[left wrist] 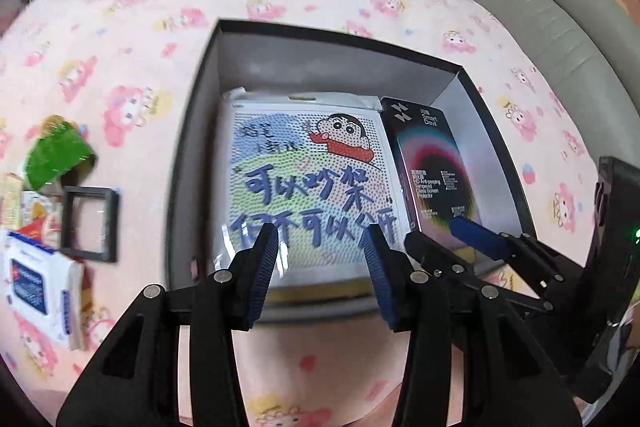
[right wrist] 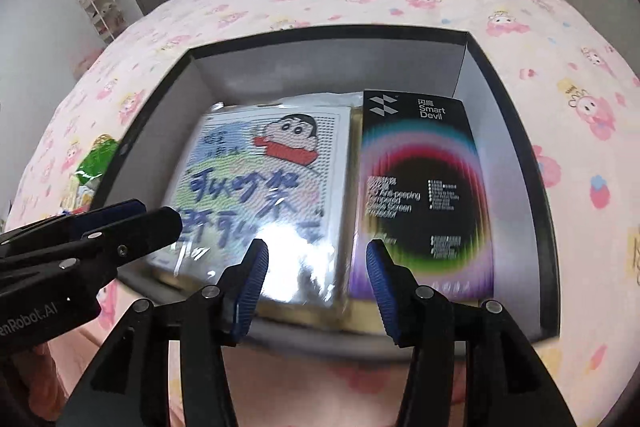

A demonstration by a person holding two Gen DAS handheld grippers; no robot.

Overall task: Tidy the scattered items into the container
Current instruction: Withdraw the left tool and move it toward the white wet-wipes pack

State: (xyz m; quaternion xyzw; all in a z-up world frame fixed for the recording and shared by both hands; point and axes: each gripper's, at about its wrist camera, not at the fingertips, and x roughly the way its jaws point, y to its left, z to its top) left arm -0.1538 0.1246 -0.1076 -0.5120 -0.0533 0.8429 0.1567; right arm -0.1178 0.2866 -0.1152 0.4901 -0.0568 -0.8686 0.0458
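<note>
One black box [left wrist: 496, 115] is being seen on the pink bed [left wrist: 120, 47], and two items are lying flat inside it: a cartoon bead-art pack [left wrist: 308, 183] and, just beside it toward the box's right wall, a Smart Devil screen protector box [left wrist: 436, 167]. Both the left gripper [left wrist: 320, 267] and the right gripper [right wrist: 316, 279] are being held wide and empty over the box's near edge. Left of the box, only the left wrist view is clearly showing a green packet [left wrist: 60, 155], a small black frame [left wrist: 90, 223] and a wet-wipes pack [left wrist: 40, 291].
</note>
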